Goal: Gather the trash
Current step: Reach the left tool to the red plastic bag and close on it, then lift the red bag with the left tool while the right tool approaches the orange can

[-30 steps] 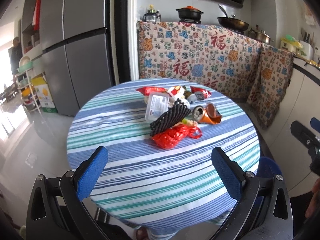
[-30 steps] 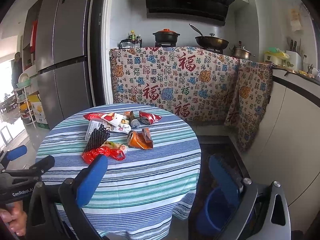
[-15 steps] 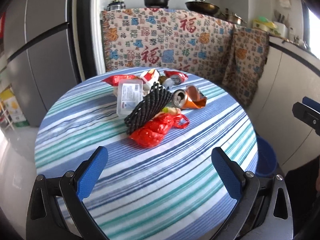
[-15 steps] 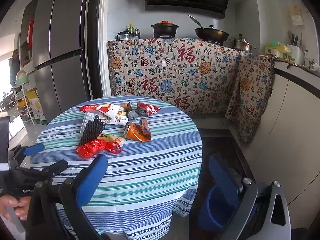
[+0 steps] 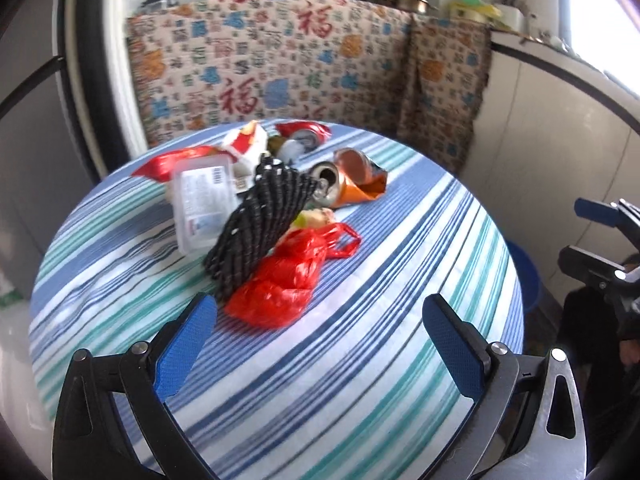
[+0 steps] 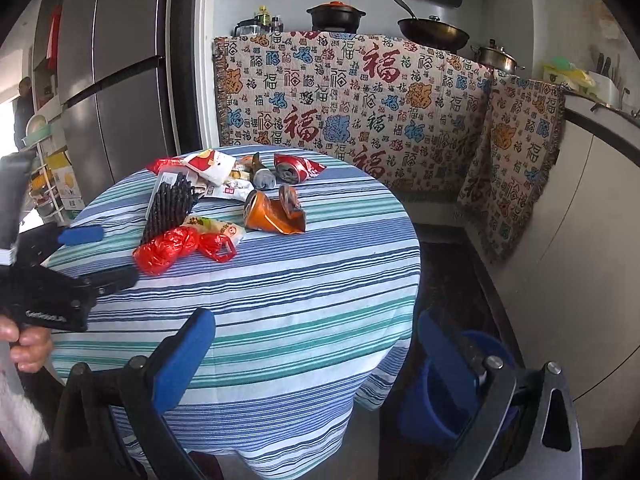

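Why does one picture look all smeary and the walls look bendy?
Left wrist view: the blanket and pots behind are smeared, which looks like motion blur, and the window at top right glares white. Right wrist view: sharp, its blanket lettering readable. Both views: the fisheye lens bends straight edges such as the fridge, and the corners go dark.

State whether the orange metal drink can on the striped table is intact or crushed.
Crushed: the orange metal drink can lies on its side, its body flattened and creased.

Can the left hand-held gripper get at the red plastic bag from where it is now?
Probably yes. The left hand-held gripper is open and empty, facing the red plastic bag at the pile's near edge, with only bare striped tablecloth between them.
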A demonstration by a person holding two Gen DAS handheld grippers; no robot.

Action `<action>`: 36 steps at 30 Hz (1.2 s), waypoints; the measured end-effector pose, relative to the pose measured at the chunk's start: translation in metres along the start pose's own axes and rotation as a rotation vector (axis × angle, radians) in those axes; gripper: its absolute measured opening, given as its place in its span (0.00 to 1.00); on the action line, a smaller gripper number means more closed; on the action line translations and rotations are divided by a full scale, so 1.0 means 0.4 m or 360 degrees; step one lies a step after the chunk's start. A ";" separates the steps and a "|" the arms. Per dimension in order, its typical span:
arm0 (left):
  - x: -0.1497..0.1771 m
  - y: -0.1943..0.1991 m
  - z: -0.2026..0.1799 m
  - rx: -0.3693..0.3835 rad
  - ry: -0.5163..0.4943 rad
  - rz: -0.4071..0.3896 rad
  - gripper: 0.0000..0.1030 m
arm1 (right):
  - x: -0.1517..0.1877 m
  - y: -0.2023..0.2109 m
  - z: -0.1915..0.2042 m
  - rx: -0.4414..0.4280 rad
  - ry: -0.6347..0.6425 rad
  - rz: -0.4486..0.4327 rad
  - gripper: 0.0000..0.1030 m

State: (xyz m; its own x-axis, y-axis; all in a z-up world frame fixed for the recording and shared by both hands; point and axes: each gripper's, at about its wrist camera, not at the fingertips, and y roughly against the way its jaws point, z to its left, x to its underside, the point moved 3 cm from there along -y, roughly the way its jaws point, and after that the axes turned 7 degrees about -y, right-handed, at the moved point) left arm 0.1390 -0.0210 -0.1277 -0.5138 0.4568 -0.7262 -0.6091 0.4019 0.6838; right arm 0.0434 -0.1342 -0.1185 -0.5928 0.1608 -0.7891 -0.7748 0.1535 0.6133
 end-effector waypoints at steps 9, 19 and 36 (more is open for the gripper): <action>-0.005 -0.104 -0.004 -0.0081 -0.0053 0.0134 0.75 | 0.012 -0.024 -0.025 0.0033 -0.0036 0.0041 1.00; 0.034 -0.065 0.009 -0.0144 0.0137 0.0142 0.28 | 0.019 -0.046 -0.036 0.0037 -0.0058 0.0072 1.00; 0.138 0.058 0.225 -0.0484 0.0557 0.0074 0.35 | 0.025 -0.151 0.029 -0.0206 -0.0032 0.0155 1.00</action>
State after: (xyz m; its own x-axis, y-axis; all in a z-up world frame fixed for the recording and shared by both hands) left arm 0.1510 0.0849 -0.1454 -0.6859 0.1525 -0.7115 -0.7032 0.1126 0.7020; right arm 0.0868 -0.1304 -0.1631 -0.6629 0.1885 -0.7246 -0.7365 0.0093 0.6763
